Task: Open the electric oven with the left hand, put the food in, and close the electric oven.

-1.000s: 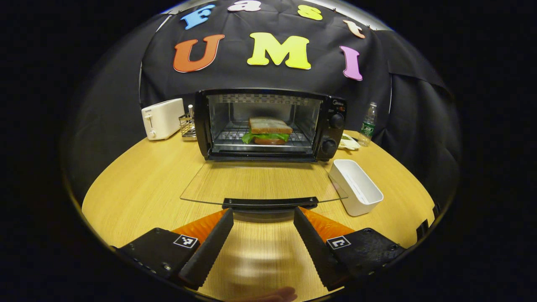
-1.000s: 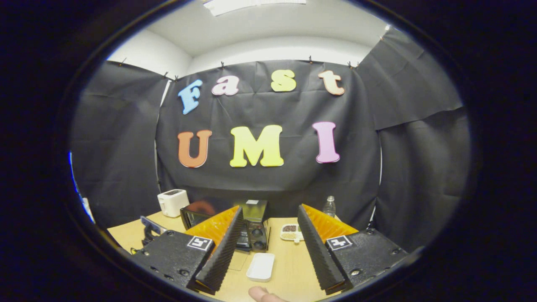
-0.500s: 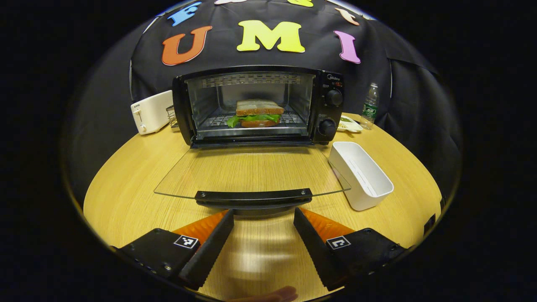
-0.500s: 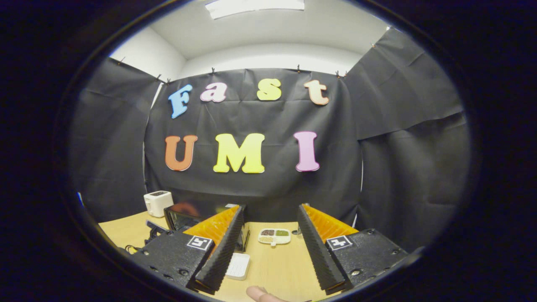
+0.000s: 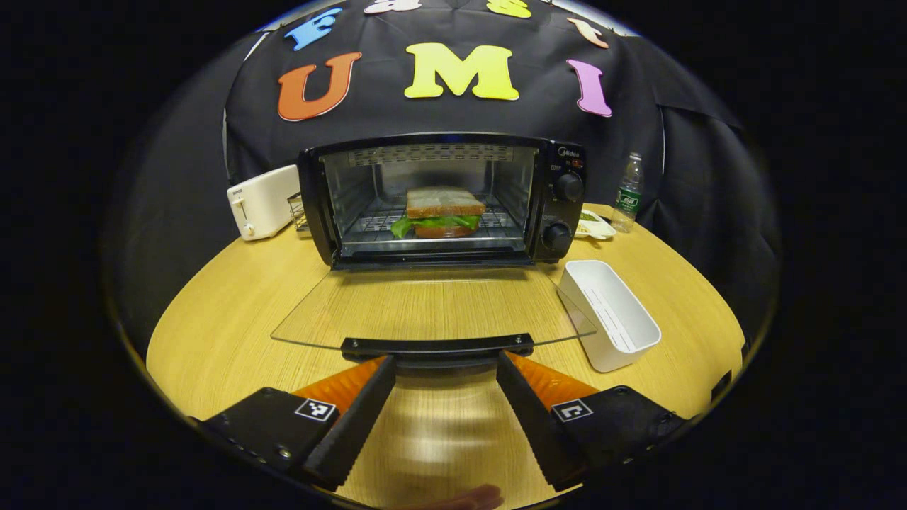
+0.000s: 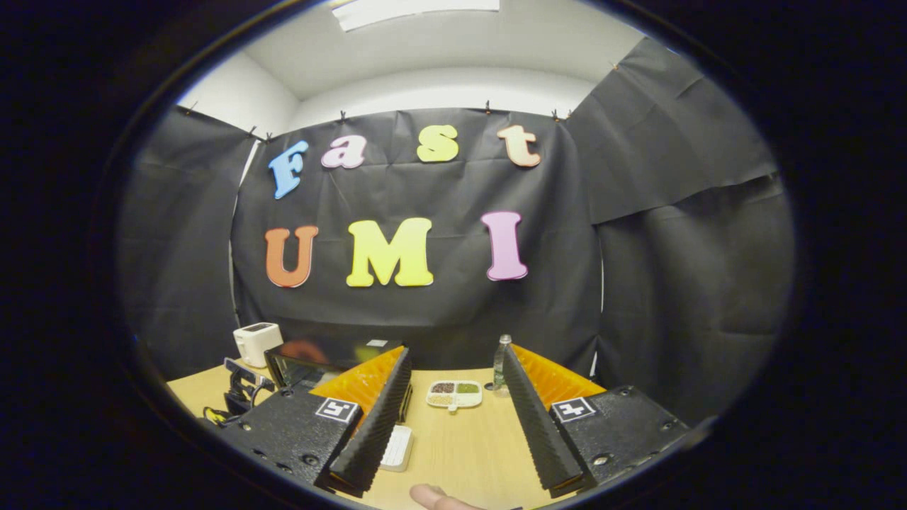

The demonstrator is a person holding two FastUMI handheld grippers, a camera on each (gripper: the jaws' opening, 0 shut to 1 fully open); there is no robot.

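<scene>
At twelve o'clock from our left tool (image 5: 445,397), just beyond its fingertips, lies the door handle (image 5: 437,346), its long axis running nine to three across our line of reach. We hold the left tool wide open, gripping nothing. The glass door (image 5: 432,304) lies flat over the desk (image 5: 234,312), and the sandwich (image 5: 443,211) already sits on the rack inside the oven (image 5: 443,202). Closing is what we judge remains. Our right tool (image 6: 453,425) is raised, open and empty, so the left is the nearer one.
</scene>
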